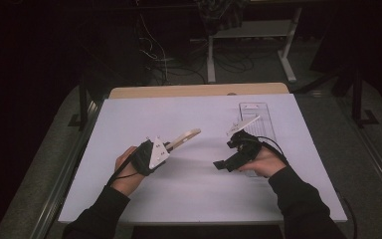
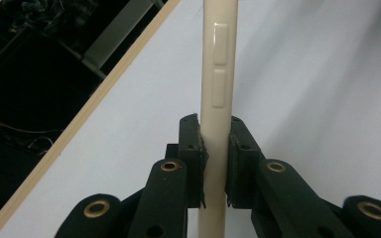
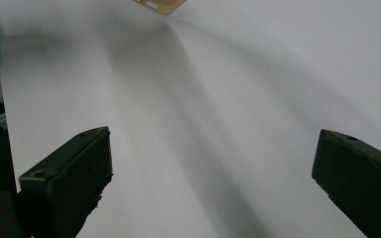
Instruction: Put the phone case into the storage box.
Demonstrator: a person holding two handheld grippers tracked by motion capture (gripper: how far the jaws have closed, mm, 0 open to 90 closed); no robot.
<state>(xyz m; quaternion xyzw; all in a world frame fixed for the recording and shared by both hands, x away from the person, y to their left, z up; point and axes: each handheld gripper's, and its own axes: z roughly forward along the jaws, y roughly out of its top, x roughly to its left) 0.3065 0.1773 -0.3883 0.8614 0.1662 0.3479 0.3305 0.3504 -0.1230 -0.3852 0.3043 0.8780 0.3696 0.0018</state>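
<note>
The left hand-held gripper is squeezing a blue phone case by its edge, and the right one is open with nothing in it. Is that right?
Not quite: the phone case is cream, not blue, as the left gripper view shows. The left hand-held gripper does squeeze its edge, and the right hand-held gripper is open with nothing in it.

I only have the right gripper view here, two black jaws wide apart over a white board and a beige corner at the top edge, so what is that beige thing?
Observer: A beige phone case, held off the white board by the left gripper.
Operator: How is it gripped?
Observer: Edge-on; the pads press both faces just below its two side-button bumps.
Operator: Anything lying near my right gripper?
Observer: Yes, a clear flat phone-shaped piece lies on the board just beyond the right gripper.
</note>
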